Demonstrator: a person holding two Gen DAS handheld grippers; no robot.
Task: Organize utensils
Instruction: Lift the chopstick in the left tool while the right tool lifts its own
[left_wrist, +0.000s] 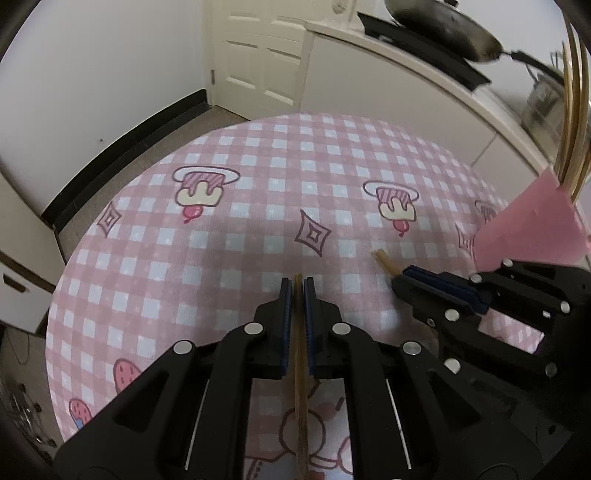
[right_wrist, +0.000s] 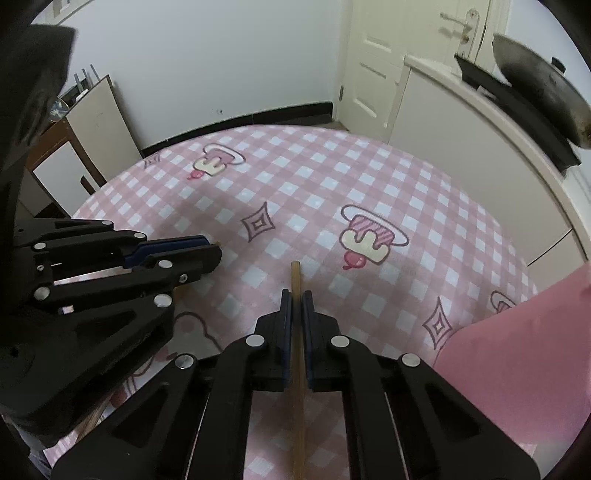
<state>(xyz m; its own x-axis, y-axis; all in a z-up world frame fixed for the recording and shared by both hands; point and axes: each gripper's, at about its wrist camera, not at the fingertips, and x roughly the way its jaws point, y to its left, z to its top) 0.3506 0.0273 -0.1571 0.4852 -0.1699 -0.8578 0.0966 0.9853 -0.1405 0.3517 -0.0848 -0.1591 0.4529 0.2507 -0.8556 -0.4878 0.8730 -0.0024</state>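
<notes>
Chopsticks: we hold one in each clenched gripper, the left gripper (left_wrist: 297, 291) and right gripper (right_wrist: 296, 306), each stick along its fingers. Our pink holder (left_wrist: 532, 225) stands right, nearer the right gripper, above the checked tablecloth (left_wrist: 221, 236).

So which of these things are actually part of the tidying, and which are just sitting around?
Part of the job:
- chopstick clamped in the left tool
- chopstick clamped in the right tool
- pink holder with more chopsticks

Just lying about:
- wok on the counter
- checked tablecloth
- door
</notes>
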